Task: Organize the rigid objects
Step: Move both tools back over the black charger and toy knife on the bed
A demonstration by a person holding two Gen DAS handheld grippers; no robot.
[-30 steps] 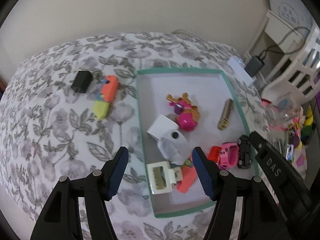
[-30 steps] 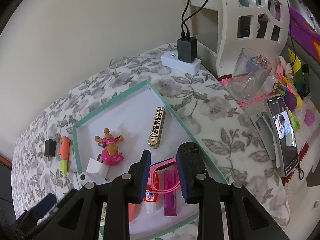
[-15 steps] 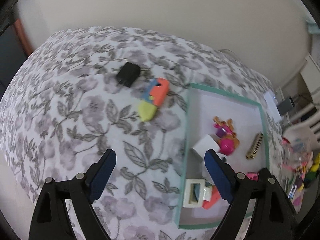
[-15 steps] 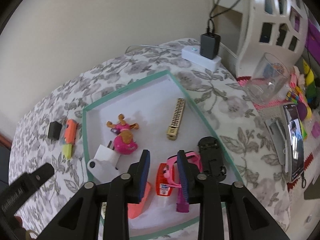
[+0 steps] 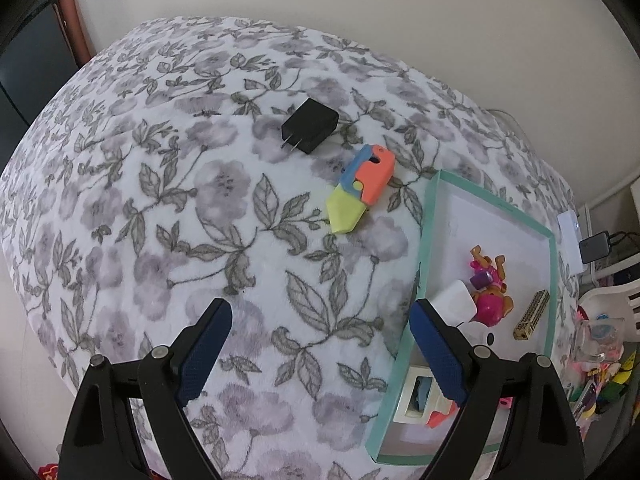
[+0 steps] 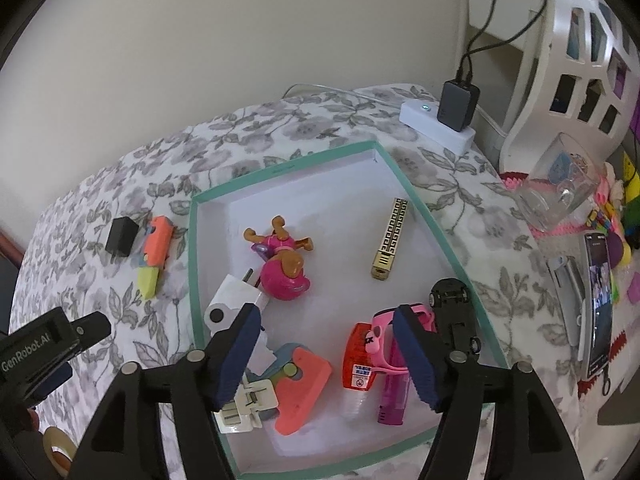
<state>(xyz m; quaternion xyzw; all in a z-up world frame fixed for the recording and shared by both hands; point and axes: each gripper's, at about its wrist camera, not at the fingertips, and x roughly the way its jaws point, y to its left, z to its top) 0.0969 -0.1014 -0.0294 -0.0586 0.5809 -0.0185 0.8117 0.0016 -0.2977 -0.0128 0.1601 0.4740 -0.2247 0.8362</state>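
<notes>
While both tools hang above the grey-and-white floral cloth [image 5: 168,208], two task pieces lie outside the shallow teal-rimmed white tray [image 6: 416,200]: a black cube-shaped plug adapter [image 5: 310,131] at about 12 o'clock in the left wrist view, and just beside it, toward 1 o'clock, an orange, blue and yellow plastic folding toy [image 5: 360,190]. Neither touches the tray rim, and bare cloth lies between them and the left gripper [image 5: 320,354], whose blue-padded fingers [image 5: 204,352] are spread wide and hold nothing.

Only the right wrist view shows the whole tray interior — a pink and brown toy figure [image 6: 282,264], a gold patterned rectangular bar [image 6: 390,244], a white plug adapter [image 6: 230,300], a red small bottle [image 6: 359,360], a pink wristband [image 6: 384,336], a black toy car [image 6: 454,314] against the rim at 3 o'clock, and a coral wedge-shaped piece [image 6: 304,388]. Beyond the tray, at 1 o'clock, a dark charger sits in a white power strip [image 6: 436,128]; a clear glass cup [image 6: 560,196] stands at 2 o'clock.

The right gripper [image 6: 330,358] hangs over the tray's near end, fingers parted and empty, straddling the coral piece and the red bottle from above — contact cannot be told.
</notes>
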